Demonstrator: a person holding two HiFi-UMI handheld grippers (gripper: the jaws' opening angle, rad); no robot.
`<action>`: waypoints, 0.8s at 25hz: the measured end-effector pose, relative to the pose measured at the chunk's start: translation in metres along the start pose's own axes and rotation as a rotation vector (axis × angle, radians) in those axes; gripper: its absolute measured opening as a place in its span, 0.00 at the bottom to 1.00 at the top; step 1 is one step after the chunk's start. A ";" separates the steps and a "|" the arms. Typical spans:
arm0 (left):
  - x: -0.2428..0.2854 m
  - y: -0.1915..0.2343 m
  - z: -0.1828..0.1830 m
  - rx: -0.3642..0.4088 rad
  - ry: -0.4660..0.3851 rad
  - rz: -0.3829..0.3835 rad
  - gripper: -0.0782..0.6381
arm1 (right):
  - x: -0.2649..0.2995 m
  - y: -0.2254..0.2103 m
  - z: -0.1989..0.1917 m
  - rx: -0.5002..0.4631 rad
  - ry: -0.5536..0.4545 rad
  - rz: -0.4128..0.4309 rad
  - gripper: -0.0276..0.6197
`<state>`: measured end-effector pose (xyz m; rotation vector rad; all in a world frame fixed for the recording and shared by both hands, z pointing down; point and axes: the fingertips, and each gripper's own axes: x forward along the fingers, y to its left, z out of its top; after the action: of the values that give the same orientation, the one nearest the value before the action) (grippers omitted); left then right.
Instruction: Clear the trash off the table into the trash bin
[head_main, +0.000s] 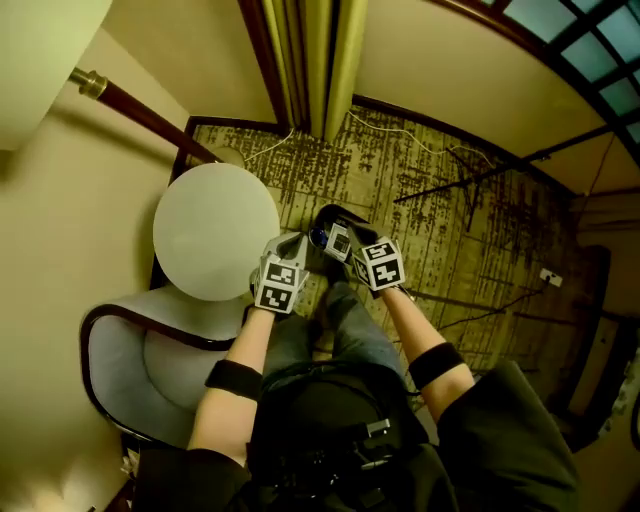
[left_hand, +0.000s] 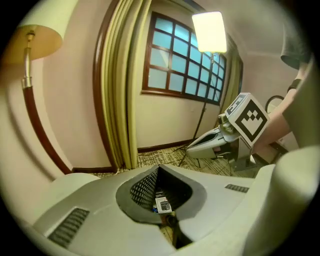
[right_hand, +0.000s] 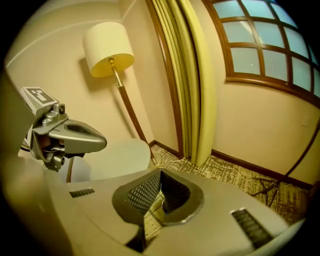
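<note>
The round white table (head_main: 215, 230) stands at the left, and its top shows plain white. On the carpet just beyond both grippers sits the dark trash bin (head_main: 333, 216). My left gripper (head_main: 298, 243) is raised beside the table's right edge with its jaws shut and nothing between them (left_hand: 160, 172). Through the gap under its pads a small white printed label (left_hand: 163, 204) shows far below. My right gripper (head_main: 340, 238) hovers close to the right of the left one, over the bin, and it is also shut and empty (right_hand: 160, 174).
A grey armchair (head_main: 140, 360) sits against the table's near side. A floor lamp (right_hand: 108, 48) stands behind the table beside yellow-green curtains (head_main: 320, 60). Cables (head_main: 420, 140) and a thin dark tripod (head_main: 470, 185) lie on the patterned carpet to the right.
</note>
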<state>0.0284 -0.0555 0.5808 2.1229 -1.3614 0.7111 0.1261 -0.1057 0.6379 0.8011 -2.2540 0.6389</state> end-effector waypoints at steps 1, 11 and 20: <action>-0.013 0.010 0.003 -0.019 -0.011 0.033 0.11 | 0.002 0.014 0.013 -0.024 -0.005 0.031 0.05; -0.161 0.119 -0.014 -0.279 -0.172 0.445 0.11 | 0.023 0.173 0.105 -0.332 -0.027 0.361 0.04; -0.279 0.159 -0.091 -0.505 -0.226 0.700 0.11 | 0.033 0.281 0.137 -0.465 -0.025 0.548 0.04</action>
<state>-0.2317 0.1290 0.4825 1.3458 -2.1723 0.3105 -0.1428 -0.0079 0.5088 -0.0414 -2.5143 0.3092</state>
